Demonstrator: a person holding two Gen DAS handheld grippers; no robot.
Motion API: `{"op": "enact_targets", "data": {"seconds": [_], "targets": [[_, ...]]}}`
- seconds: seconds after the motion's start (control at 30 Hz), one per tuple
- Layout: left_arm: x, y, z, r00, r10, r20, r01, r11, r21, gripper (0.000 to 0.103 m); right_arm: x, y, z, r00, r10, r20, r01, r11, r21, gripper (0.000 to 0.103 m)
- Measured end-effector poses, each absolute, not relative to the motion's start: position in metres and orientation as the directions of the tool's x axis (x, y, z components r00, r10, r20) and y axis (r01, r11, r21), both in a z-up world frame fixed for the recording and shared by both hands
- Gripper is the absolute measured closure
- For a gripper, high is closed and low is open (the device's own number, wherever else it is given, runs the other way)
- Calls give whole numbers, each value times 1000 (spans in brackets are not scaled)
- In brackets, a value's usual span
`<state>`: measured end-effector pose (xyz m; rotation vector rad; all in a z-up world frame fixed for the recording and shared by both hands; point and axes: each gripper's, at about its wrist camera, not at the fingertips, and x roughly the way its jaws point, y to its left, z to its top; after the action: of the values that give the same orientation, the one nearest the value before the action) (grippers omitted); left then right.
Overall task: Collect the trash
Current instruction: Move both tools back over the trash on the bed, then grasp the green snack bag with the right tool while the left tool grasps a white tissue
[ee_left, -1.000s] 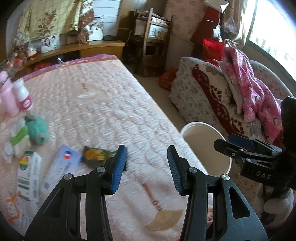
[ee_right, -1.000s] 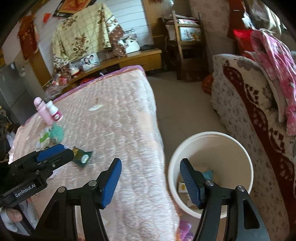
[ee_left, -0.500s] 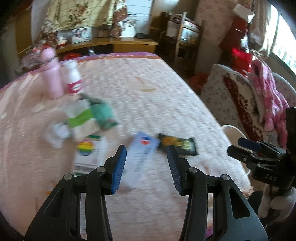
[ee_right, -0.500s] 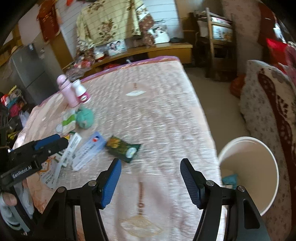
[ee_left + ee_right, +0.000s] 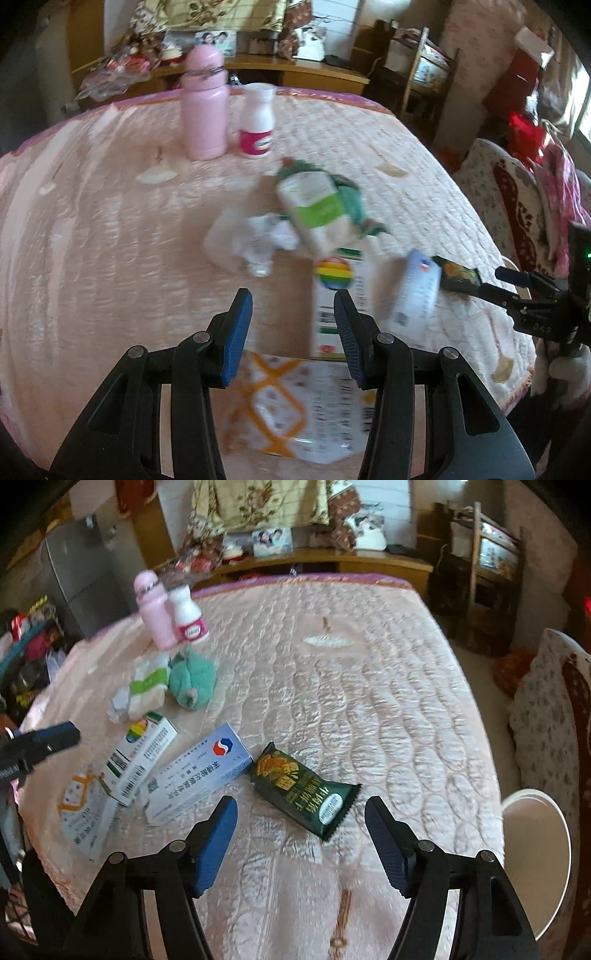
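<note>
Trash lies on a pink quilted bed [image 5: 369, 701]. A dark green snack packet [image 5: 304, 790] lies just ahead of my open, empty right gripper [image 5: 301, 834]. Left of it lie a blue-and-white box [image 5: 197, 775], a rainbow-marked box [image 5: 142, 755] and an orange-patterned packet [image 5: 83, 808]. My left gripper [image 5: 293, 332] is open and empty above the orange packet [image 5: 295, 402], with the rainbow box [image 5: 338, 295] and crumpled white paper [image 5: 251, 240] ahead. A white bin [image 5: 535, 853] stands on the floor at the bed's right edge.
A pink bottle [image 5: 205, 110] and a white bottle [image 5: 256, 122] stand at the far side. A green-banded tissue pack [image 5: 317, 210] leans on a teal plush toy [image 5: 192, 681]. A floral sofa [image 5: 546, 716] stands right of the bed.
Both grippers have swung left, away from the bin and over the bed. The clutter of boxes and packets now fills both views. Both jaws stay open.
</note>
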<state>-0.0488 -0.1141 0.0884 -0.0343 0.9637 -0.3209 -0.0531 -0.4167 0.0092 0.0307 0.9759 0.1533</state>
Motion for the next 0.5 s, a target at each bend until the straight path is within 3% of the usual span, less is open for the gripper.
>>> {"op": "enact_targets", "data": {"seconds": [0.1,0.23,0.5], "targets": [[-38,-102,84,525,-285,-802,240,954,-182,58,-44,-413,3,538,141,-831,-129,988,84,34],[-23,-100,77,516,-308,-799,266,945,-192,49,-33,-410,-5,529,112,-841,-142,989,43,34],[2,-124,67,512,-293,-807,360,927,-107,48,-20,-407,-15,510,99,-854,-164,986,17,34]]}}
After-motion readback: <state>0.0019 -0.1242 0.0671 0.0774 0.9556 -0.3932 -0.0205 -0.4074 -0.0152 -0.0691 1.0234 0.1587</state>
